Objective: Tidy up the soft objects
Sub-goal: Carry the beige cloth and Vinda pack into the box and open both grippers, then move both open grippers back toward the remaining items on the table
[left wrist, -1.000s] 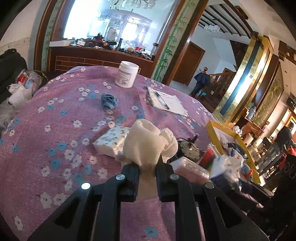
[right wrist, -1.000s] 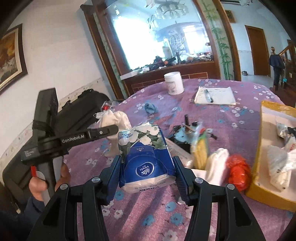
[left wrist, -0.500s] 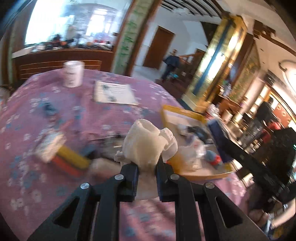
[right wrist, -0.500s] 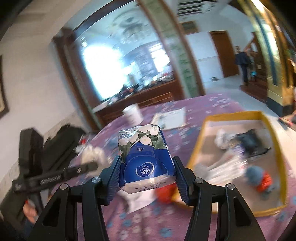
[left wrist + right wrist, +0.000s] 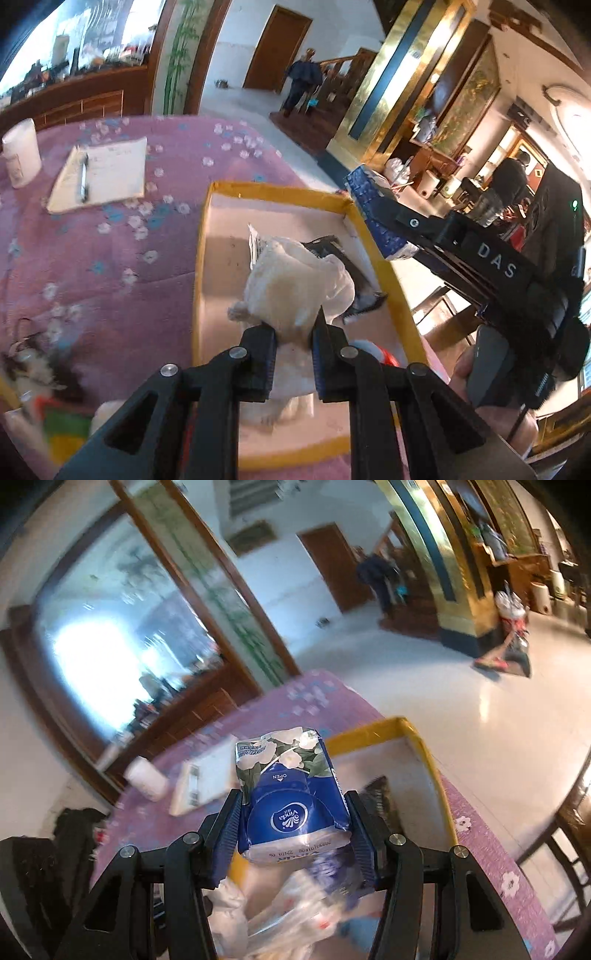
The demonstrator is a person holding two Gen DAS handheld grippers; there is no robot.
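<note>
Cream cloth [image 5: 286, 286], crumpled and limp, centre of left view; my left gripper [image 5: 293, 354] pinches it above yellow-rimmed tray [image 5: 201, 258]. Blue Vinda tissue pack [image 5: 291, 805], glossy floral top, centre of right view, clamped in my right gripper [image 5: 293, 840] over tray's far end. Purple flowered tablecloth [image 5: 110, 251] at left.

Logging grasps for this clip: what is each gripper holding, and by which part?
Left gripper pinches the cream cloth at its lower end. Right gripper clamps the tissue pack by its two sides.
</note>
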